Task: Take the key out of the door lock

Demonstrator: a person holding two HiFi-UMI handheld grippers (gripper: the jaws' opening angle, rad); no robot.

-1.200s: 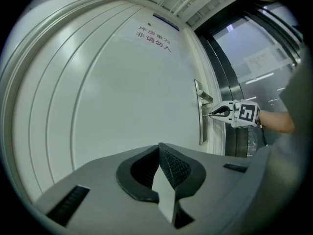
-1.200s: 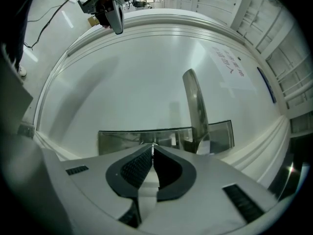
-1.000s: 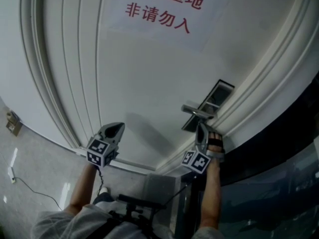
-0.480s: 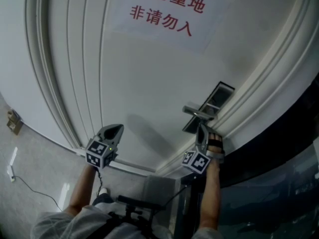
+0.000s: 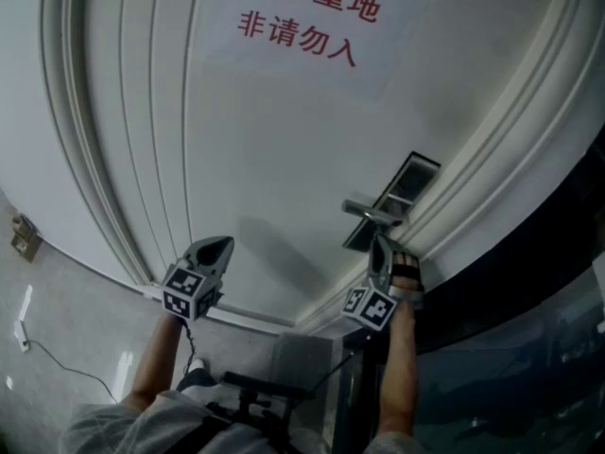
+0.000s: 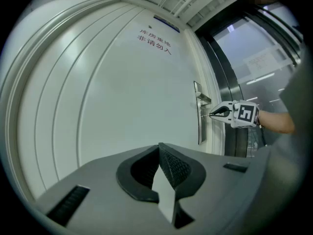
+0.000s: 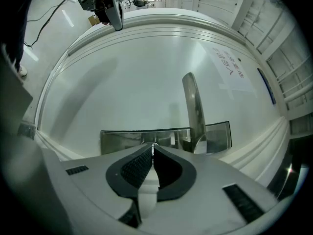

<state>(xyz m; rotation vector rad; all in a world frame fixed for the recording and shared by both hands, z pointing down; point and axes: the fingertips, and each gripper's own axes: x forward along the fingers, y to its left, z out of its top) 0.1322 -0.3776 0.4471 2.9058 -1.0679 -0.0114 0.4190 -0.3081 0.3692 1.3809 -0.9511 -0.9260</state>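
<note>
A white door (image 5: 284,140) fills the head view, with a steel lock plate (image 5: 397,195) and lever handle (image 5: 371,212) near its right edge. My right gripper (image 5: 381,246) points level at the plate just below the handle. Its jaws are shut on the thin key (image 6: 206,115), which bridges the short gap between the fingertips and the plate (image 6: 199,127). In the right gripper view the plate (image 7: 122,140) and handle (image 7: 193,106) sit straight ahead of the closed tips (image 7: 153,146). My left gripper (image 5: 222,245) hovers to the left before bare door panel, shut and empty (image 6: 159,147).
A paper sign with red characters (image 5: 307,17) hangs higher on the door. A dark frame and glass panel (image 5: 529,282) border the door on the right. Grey floor with a cable (image 5: 57,357) lies at the lower left, by a small wall box (image 5: 24,239).
</note>
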